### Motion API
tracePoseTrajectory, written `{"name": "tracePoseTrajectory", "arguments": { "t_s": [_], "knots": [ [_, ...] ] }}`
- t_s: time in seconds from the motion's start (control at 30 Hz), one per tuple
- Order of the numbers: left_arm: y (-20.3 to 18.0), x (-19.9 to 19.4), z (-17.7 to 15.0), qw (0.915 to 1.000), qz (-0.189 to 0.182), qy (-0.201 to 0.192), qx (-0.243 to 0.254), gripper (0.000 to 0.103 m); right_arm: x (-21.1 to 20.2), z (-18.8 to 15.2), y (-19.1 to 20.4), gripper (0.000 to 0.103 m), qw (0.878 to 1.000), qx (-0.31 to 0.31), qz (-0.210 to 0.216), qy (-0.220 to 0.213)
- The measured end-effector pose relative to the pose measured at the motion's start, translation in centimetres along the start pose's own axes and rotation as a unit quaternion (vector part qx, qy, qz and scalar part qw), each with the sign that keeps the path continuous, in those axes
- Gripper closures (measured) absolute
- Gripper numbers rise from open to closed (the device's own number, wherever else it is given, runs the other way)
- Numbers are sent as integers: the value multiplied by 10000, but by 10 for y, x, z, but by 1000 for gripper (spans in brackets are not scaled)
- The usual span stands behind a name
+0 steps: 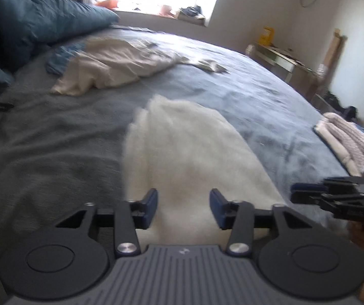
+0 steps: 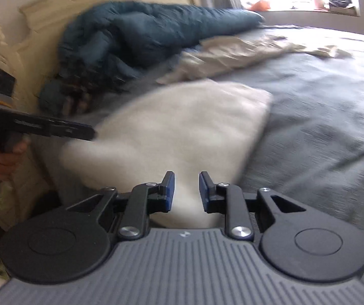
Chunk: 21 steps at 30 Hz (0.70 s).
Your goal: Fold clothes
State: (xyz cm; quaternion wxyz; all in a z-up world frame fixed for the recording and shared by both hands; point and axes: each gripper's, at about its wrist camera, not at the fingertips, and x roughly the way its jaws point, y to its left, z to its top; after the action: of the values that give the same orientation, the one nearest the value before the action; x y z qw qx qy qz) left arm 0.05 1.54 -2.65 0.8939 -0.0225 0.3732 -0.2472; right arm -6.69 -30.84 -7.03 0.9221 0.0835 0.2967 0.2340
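No writing can be read anywhere; a yellow box (image 1: 267, 35) on the far counter (image 1: 281, 55) is too blurred to make out. Two grippers show. The left gripper (image 1: 184, 208) has its jaws apart, nothing clamped between them, over one white fluffy garment (image 1: 182, 147) lying on the grey-blue bed (image 1: 54, 137). The right gripper (image 2: 187, 190) has its jaws narrowly apart, also clamping nothing. One cream garment (image 1: 110, 63) lies crumpled farther off; one folded stack (image 1: 347, 142) sits at the bed's edge.
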Motion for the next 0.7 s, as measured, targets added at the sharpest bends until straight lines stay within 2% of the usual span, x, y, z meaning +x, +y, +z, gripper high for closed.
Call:
{"name": "tracePoseTrajectory", "arguments": {
  "t_s": [0.1,0.17,0.27,0.33,0.43,0.57,0.7],
  "knots": [
    [12,-14,-9,9996,-10,-70,-284,55,20,-5,8,82,9997,-181,134,63],
    [23,-23,-18,9989,16,-101,-448,55,36,-11,7,82,9990,-218,-143,371],
    [43,-33,-33,9970,25,-109,-762,55,23,-18,2,83,9990,186,-281,310],
    [58,-36,-44,9944,-45,-123,-1049,55,7,-16,9,80,9986,227,-440,177],
    [72,-40,-59,9910,-86,-213,-1322,55,-3,-15,39,80,9979,-368,-535,72],
    [78,-42,-72,9874,-99,-308,-1548,55,-4,-21,80,79,9921,-1169,-451,11],
    [67,-51,-69,9889,-42,-633,-1341,53,4,-17,100,78,9908,-1299,-334,-189]
  ]
}}
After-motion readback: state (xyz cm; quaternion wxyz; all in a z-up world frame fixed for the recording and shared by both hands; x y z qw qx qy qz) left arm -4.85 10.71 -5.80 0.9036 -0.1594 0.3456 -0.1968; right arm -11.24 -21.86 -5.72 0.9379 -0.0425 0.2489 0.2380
